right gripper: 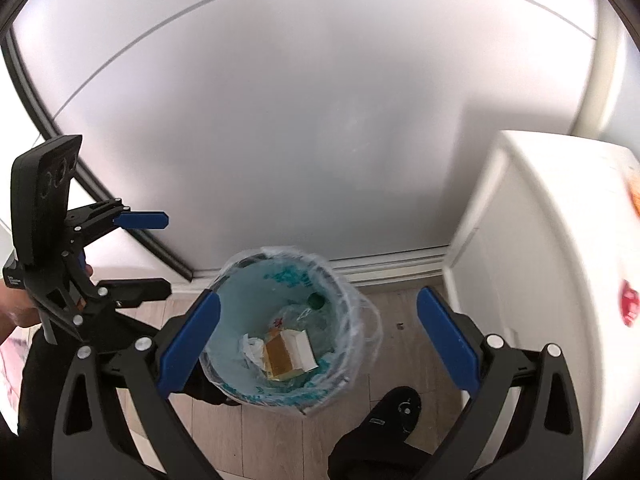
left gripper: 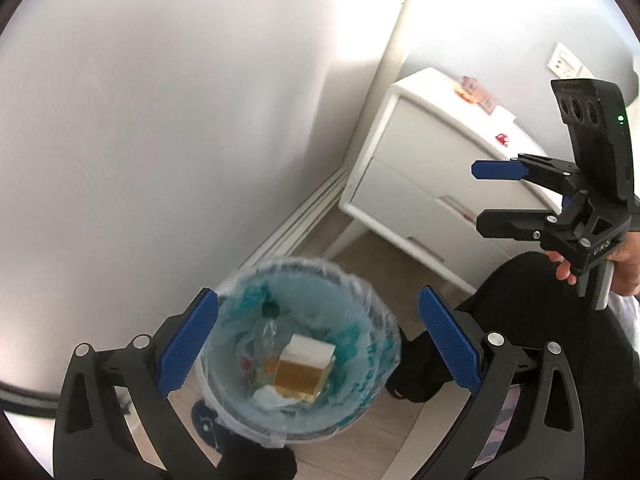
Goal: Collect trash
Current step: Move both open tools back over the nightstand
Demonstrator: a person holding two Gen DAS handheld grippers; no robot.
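Trash bin [left gripper: 360, 412]: one carton [left gripper: 306, 368], one bottle [left gripper: 269, 328], one tissue [left gripper: 270, 398]; both tongs spread, empty

1. The right gripper [right gripper: 318, 344] hangs over a round trash bin [right gripper: 352, 292] lined with a clear plastic bag, its blue-padded jaws wide apart and empty
2. In the bin lie a small brown-and-white carton [right gripper: 290, 350], crumpled white paper [right gripper: 252, 350] at its 9 o'clock, and a green bottle cap [right gripper: 316, 301] at its 1 o'clock
3. The left gripper [right gripper: 166, 252] sits at 9 o'clock, spread, nothing between its fingers
4. A white cabinet [right gripper: 552, 248] stands at 3 o'clock
5. A black slipper [right gripper: 396, 408] rests on the wood floor at 5 o'clock
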